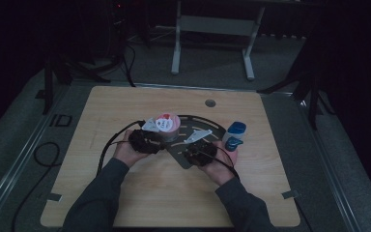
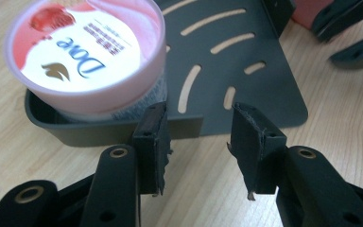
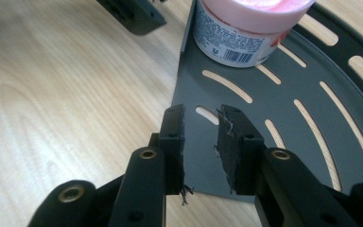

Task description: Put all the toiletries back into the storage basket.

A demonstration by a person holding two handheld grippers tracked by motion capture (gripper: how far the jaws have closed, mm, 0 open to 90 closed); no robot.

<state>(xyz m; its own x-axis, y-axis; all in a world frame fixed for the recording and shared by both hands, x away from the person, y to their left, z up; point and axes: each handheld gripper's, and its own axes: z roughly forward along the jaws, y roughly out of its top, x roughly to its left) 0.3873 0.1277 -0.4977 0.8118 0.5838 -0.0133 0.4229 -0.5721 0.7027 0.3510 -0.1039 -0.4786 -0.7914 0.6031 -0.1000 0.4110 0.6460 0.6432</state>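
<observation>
Plainly, pink-lidded tub (image 2: 87, 61) stands on slotted grey tray (image 2: 246, 71).

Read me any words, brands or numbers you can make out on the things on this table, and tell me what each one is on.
"Dove": on the lid of the pink tub, seen upside down, beside a gold bird logo.
Small lines above the brand on that lid: blurred, unreadable.
Barcode and fine print on the tub's side: digits too small to read.
Blue bottle: label too small and dark to read.
Grey slotted tray: no text.
</observation>
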